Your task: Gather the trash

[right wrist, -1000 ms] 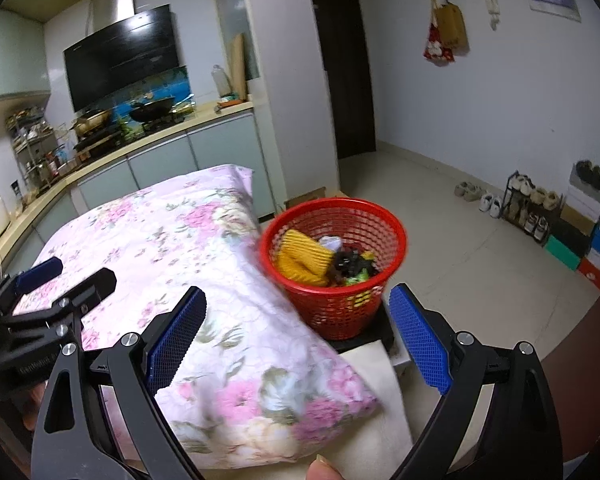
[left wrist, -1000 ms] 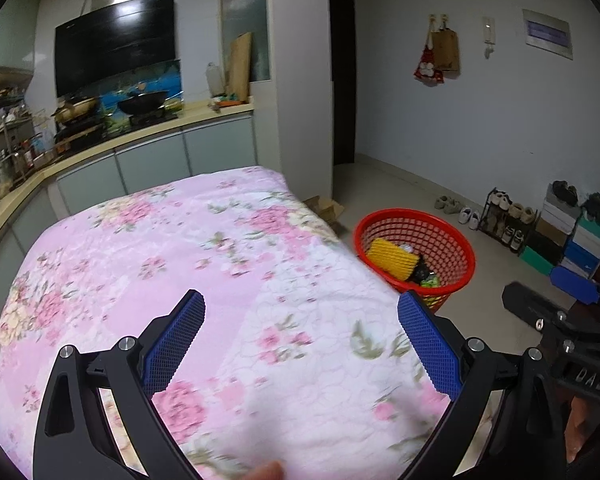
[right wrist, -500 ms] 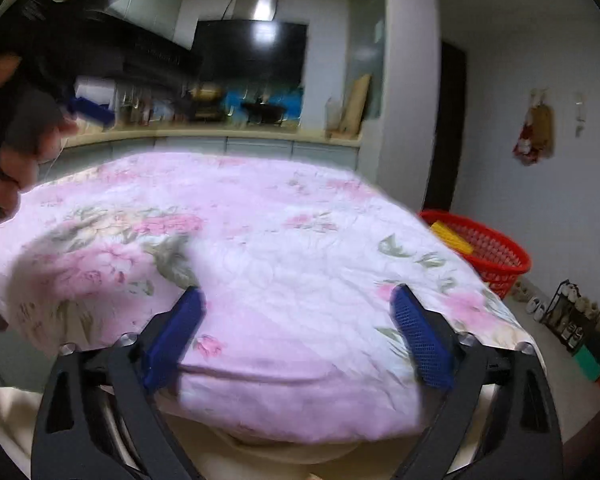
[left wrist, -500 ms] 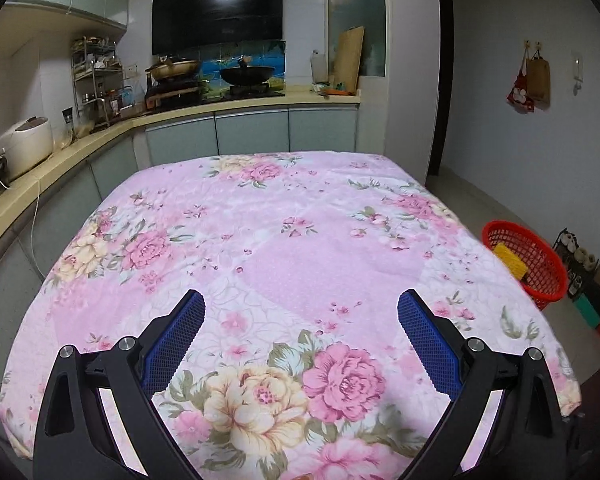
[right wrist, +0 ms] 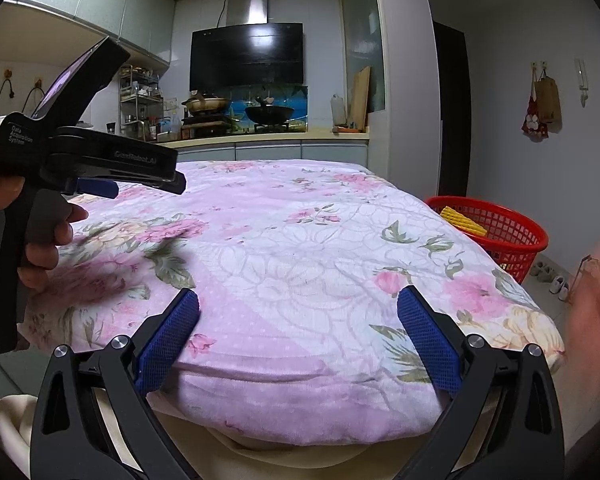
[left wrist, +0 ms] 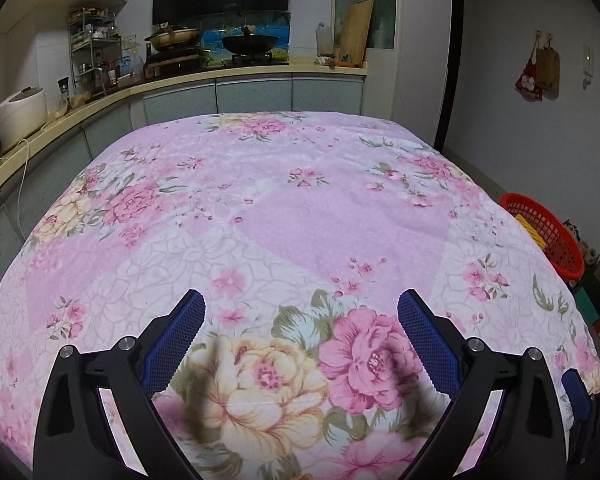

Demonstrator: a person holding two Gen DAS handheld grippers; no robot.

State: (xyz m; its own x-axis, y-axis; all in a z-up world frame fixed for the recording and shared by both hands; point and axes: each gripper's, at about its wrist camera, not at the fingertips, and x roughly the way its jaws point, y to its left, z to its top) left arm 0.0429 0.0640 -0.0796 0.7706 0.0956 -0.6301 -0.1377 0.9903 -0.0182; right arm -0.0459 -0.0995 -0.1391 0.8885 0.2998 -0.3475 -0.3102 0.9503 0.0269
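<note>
Left wrist view: left gripper [left wrist: 301, 322] hangs above a pink floral quilt [left wrist: 284, 216], blue pads [left wrist: 176, 342] spread wide with nothing between them. The quilt fills most of this view from above. A red basket [left wrist: 556, 236] stands on the floor off the quilt's right edge, only partly visible, with a yellow ribbed item [left wrist: 531, 229] inside. Kitchen counter [left wrist: 220, 74] runs behind, with a wok [left wrist: 250, 42] on the stove and a rice cooker [left wrist: 18, 114] at far left (the cooker is seen only here).

Right wrist view: right gripper [right wrist: 298, 326] sits low at the quilt's [right wrist: 300, 240] near edge, fingers likewise wide apart and holding nothing. This lower angle shows the quilt's folded front edge and pale cloth [right wrist: 260, 454] beneath it, hidden in the other view. It also shows the left gripper [right wrist: 100, 168] from the side, held in the person's hand [right wrist: 46, 248] over the quilt. The basket [right wrist: 496, 232] is clearer here, beside the quilt's right side, yellow item [right wrist: 462, 220] resting against its rim. No trash is visible on the quilt itself.
</note>
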